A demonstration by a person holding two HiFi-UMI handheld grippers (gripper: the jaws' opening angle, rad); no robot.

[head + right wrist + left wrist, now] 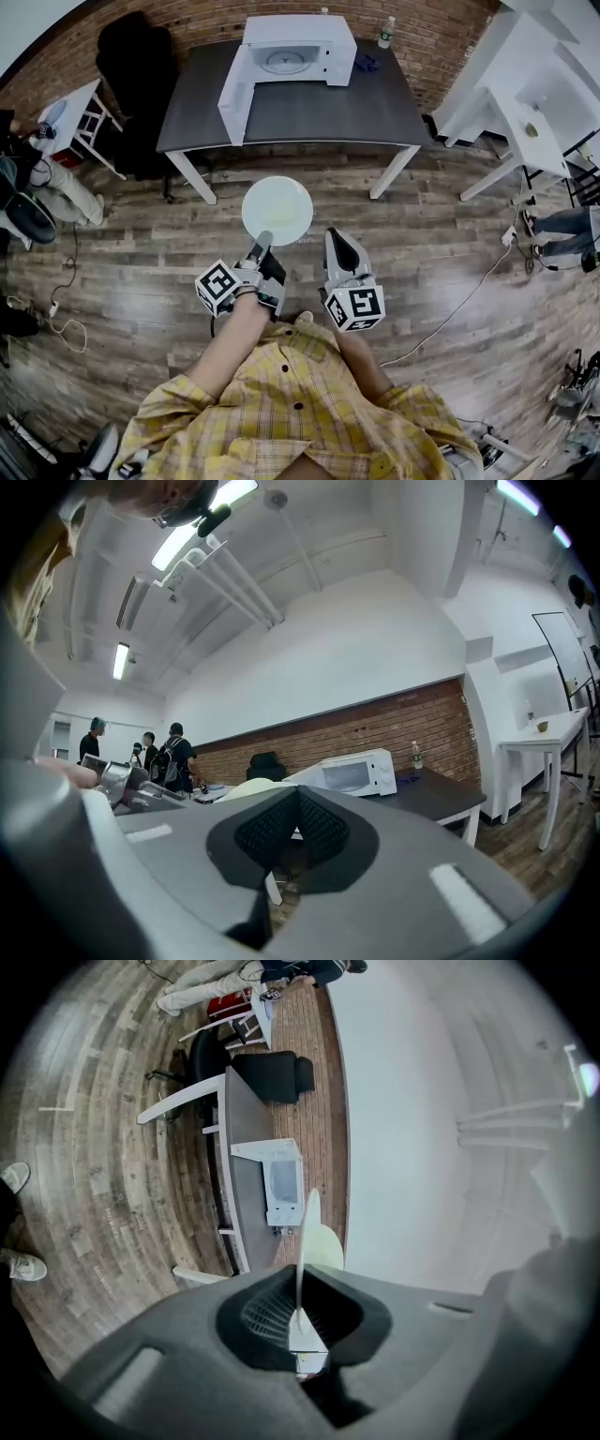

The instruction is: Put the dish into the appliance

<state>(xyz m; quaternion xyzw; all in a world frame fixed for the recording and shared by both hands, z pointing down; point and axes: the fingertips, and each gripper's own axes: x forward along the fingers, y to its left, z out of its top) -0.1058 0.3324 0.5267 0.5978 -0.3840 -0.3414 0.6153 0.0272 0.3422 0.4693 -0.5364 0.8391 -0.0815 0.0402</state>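
A pale round dish (pixel 277 208) hangs over the wooden floor in front of me, and my left gripper (pixel 263 240) is shut on its near rim. In the left gripper view the dish (pixel 307 1232) stands edge-on, clamped between the pads of the left gripper (pixel 300 1321). The white microwave (pixel 292 54) stands on the dark table (pixel 375 108) ahead, its door (pixel 234 94) swung open to the left. My right gripper (pixel 336 236) is beside the dish, shut with nothing in it. In the right gripper view the right gripper (pixel 298 803) faces the microwave (pixel 352 772).
A black chair (pixel 131 56) stands left of the table and a bottle (pixel 385 33) at its back right corner. White desks (pixel 525 103) fill the right side. A small white table (pixel 80 112) and seated people are at the left. A cable (pixel 469 291) crosses the floor.
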